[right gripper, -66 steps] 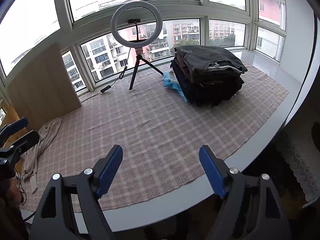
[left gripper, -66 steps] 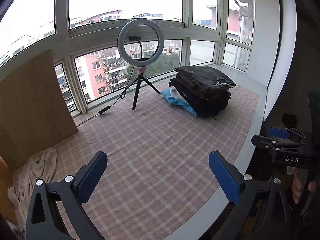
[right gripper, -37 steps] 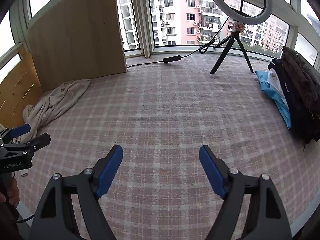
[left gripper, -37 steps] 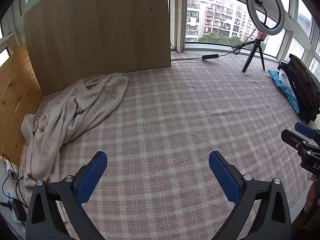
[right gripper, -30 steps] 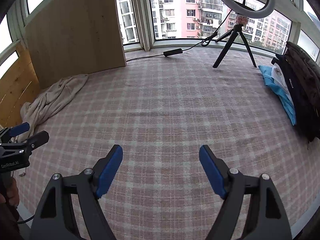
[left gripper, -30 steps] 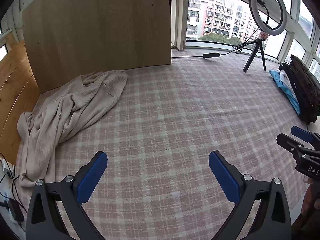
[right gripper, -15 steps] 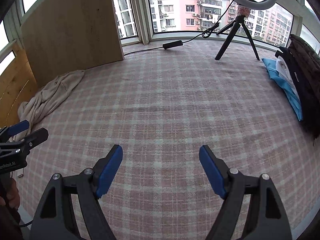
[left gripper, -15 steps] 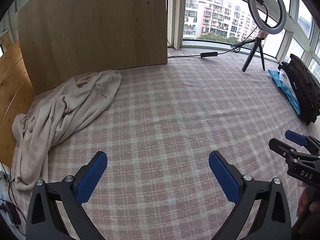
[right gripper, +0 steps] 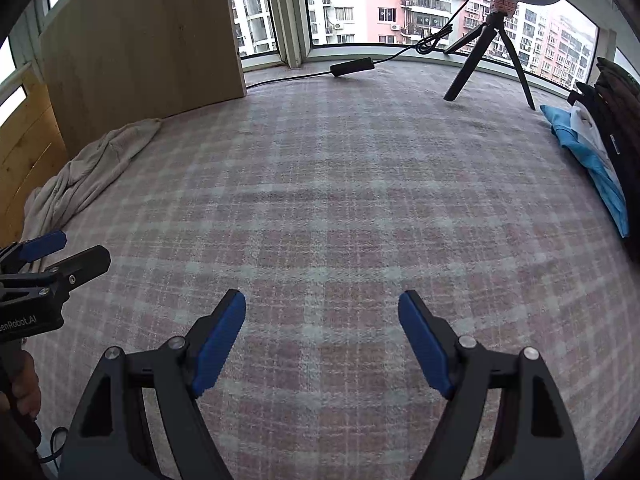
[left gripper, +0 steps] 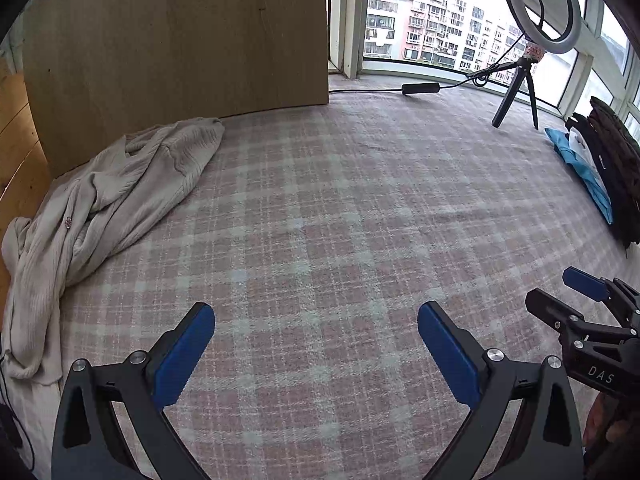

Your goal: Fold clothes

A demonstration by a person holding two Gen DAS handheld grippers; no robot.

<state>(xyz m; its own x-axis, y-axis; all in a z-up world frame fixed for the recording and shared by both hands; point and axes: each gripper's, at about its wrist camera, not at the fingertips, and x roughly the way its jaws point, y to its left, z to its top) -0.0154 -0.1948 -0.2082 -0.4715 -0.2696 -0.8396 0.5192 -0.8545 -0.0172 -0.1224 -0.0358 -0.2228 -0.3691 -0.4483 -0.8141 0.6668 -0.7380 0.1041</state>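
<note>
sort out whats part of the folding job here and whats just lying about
Part of the job:
- crumpled beige garment, unfolded, by the wooden board
- stack of folded clothes at the right edge
- left claw and right claw, both open and empty

Just lying about:
- ring light on its tripod
- its cable and inline switch
- wooden board
- checked blanket

The left wrist camera is looking forward and slightly down along its own fingers, sitting low over the plaid mat (left gripper: 340,208) and facing the wooden board (left gripper: 176,48) and windows. The right wrist camera is looking the same way from just to the right, equally close to the mat. Both views are sharing the mat, the beige garment (left gripper: 100,200) at left, the ring light tripod (left gripper: 516,92) and the clothes stack (left gripper: 608,164) at right, and each is catching the other hand-held gripper at its edge.
</note>
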